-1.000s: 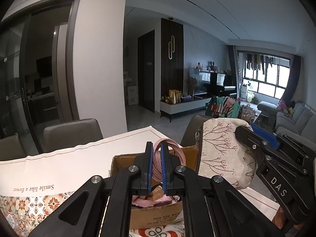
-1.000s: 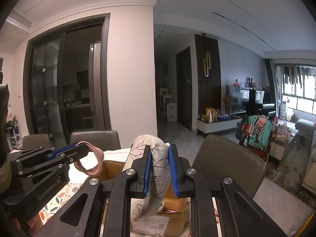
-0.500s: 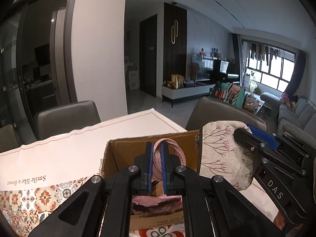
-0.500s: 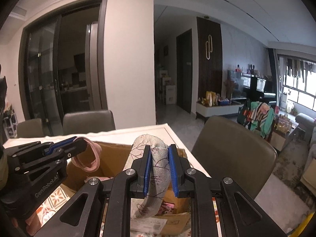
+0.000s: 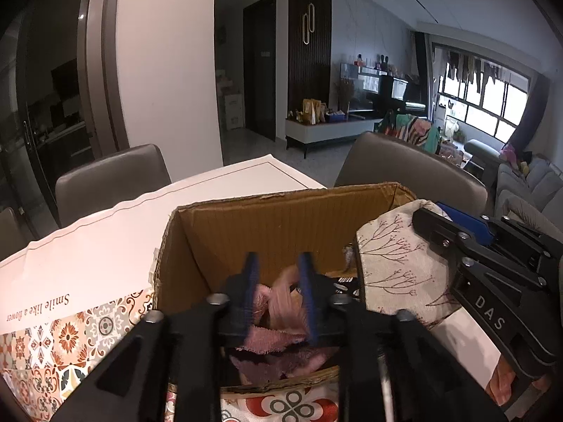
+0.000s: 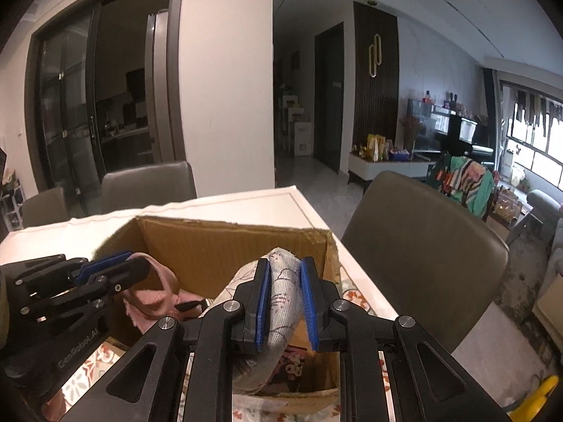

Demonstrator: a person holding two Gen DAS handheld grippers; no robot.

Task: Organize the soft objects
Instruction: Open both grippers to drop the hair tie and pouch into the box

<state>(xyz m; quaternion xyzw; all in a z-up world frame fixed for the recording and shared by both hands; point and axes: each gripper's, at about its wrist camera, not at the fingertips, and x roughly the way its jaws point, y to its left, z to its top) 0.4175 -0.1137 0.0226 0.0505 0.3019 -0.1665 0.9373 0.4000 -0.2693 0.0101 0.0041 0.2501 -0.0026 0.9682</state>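
Observation:
An open cardboard box [image 5: 281, 221] [image 6: 218, 242] stands on the table with pink cloth [image 5: 267, 341] in its bottom. My left gripper [image 5: 278, 263] [image 6: 116, 267] hangs inside the box's left half. Its jaws are opening, and the pink band [image 5: 281, 292] [image 6: 158, 274] sags loose between the blue pads, down onto the cloth. Over the box's right half, my right gripper [image 6: 285, 263] [image 5: 440, 214] is shut on a beige pouch [image 6: 285, 288] [image 5: 394, 263] printed with brown branches. The pouch's lower end hangs down into the box.
The box rests on a tile-patterned mat [image 5: 52, 344] over a white tablecloth [image 5: 105, 239]. Grey chairs stand behind the table [image 5: 109, 176] and at its right end [image 6: 422, 246]. A yellow object [image 6: 538, 397] lies on the floor at the lower right.
Both grippers have sunk toward the box and now reach into it. The left jaws have spread apart, and the pink band has dropped from upright to slumped between them.

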